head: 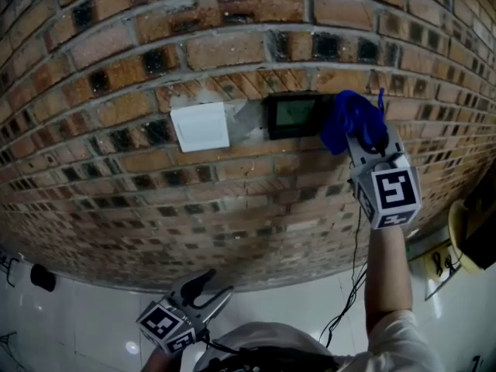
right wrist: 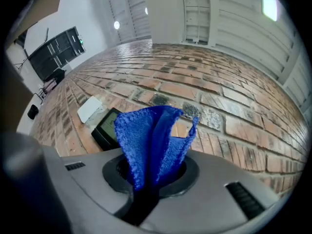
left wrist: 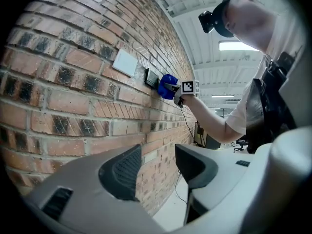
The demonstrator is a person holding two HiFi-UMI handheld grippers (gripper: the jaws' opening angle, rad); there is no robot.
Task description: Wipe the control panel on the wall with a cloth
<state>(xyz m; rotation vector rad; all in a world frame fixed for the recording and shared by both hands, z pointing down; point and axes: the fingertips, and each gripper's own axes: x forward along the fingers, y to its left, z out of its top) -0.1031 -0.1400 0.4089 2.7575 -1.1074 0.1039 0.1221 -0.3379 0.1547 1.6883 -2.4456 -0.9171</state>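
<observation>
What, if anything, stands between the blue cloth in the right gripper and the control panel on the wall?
Nothing visible does. The blue cloth, held in the right gripper, is at the right edge of the control panel; the white plate lies on its other side.

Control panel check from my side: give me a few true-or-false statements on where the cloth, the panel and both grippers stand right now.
1. The right gripper is shut on the blue cloth. True.
2. The left gripper holds a second cloth. False: its jaws stand apart with nothing between them.
3. In the head view, the blue cloth is at the right edge of the control panel. True.
4. The white wall plate is mounted to the right of the control panel. False: it is to the panel's left.
5. The left gripper is raised beside the control panel. False: it hangs low, well below the panel on the brick wall.
</observation>
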